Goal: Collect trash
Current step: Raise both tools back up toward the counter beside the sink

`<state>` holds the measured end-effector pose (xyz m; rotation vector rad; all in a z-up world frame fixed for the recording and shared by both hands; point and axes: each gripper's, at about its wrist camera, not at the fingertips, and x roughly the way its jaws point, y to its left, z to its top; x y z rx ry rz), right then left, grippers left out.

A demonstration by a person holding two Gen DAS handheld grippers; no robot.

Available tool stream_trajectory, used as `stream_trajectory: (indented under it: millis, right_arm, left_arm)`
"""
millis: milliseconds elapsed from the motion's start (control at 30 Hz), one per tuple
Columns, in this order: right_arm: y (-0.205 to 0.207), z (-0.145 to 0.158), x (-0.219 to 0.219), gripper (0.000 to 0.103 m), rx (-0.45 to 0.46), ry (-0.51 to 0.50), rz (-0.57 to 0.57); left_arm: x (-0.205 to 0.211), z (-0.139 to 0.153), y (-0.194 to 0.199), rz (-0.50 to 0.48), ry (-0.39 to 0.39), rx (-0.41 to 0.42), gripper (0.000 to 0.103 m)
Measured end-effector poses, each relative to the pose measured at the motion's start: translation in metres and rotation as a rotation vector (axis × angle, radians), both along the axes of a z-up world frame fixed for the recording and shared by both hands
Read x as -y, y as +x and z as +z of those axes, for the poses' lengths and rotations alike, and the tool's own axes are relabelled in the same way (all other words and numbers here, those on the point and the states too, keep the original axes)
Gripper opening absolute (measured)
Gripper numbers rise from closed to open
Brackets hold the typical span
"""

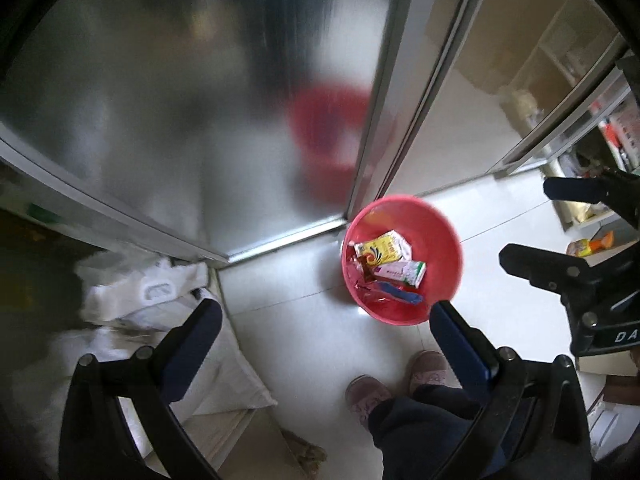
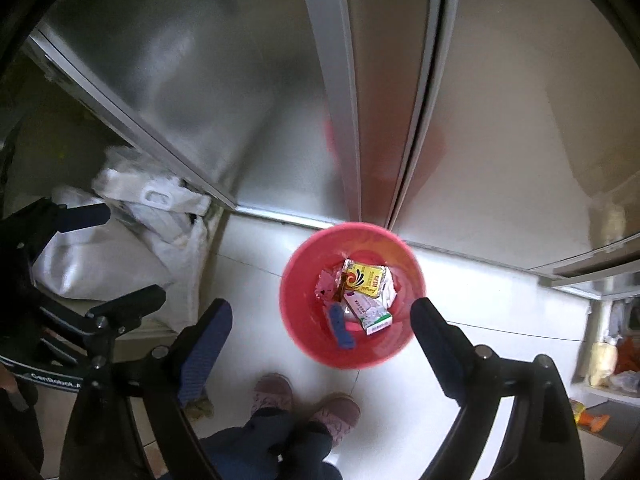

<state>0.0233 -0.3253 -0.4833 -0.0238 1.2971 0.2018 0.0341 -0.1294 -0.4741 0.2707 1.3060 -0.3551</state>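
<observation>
Holding both grippers (image 1: 326, 314) (image 2: 322, 314) wide and empty, we see light, crinkly trash (image 2: 362, 288) below; pinch edges.

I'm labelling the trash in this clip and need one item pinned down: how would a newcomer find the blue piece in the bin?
Start at the frosted sliding doors; on the white floor just before their bottom track stands a pink bin. Inside, nearest the person's slippers, lies the blue piece. It is the only blue, narrow item; the yellow packet and white-and-green box beside it are pale and flat.
</observation>
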Motion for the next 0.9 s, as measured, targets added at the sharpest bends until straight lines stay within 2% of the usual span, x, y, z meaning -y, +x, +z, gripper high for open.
stream_trajectory:
  millis: [167, 300, 467, 533, 633, 733, 900]
  right_arm:
    - [-0.01, 0.098, 0.002, 0.1, 0.053, -0.014, -0.001]
    - [-0.016, 0.186, 0.005, 0.103, 0.11, -0.017, 0.01]
    - [-0.025, 0.275, 0.0, 0.103, 0.182, -0.019, 0.039]
    - [-0.027, 0.298, -0.003, 0.103, 0.197, -0.009, 0.052]
    - [-0.03, 0.337, -0.008, 0.103, 0.236, 0.002, 0.076]
    - [-0.032, 0.359, -0.013, 0.103, 0.258, 0.017, 0.114]
    - [-0.026, 0.389, -0.021, 0.103, 0.32, 0.025, 0.153]
  left_arm:
    - [-0.008, 0.107, -0.004, 0.036, -0.04, 0.043, 0.103]
    - [-0.01, 0.188, -0.01, 0.054, -0.037, 0.095, 0.103]
    - [-0.016, 0.279, -0.022, 0.094, -0.049, 0.157, 0.103]
    - [-0.019, 0.31, -0.027, 0.111, -0.053, 0.184, 0.103]
    - [-0.023, 0.344, -0.033, 0.125, -0.058, 0.214, 0.103]
    - [-0.024, 0.369, -0.035, 0.123, -0.04, 0.243, 0.103]
    - [-0.026, 0.392, -0.034, 0.112, -0.038, 0.28, 0.103]
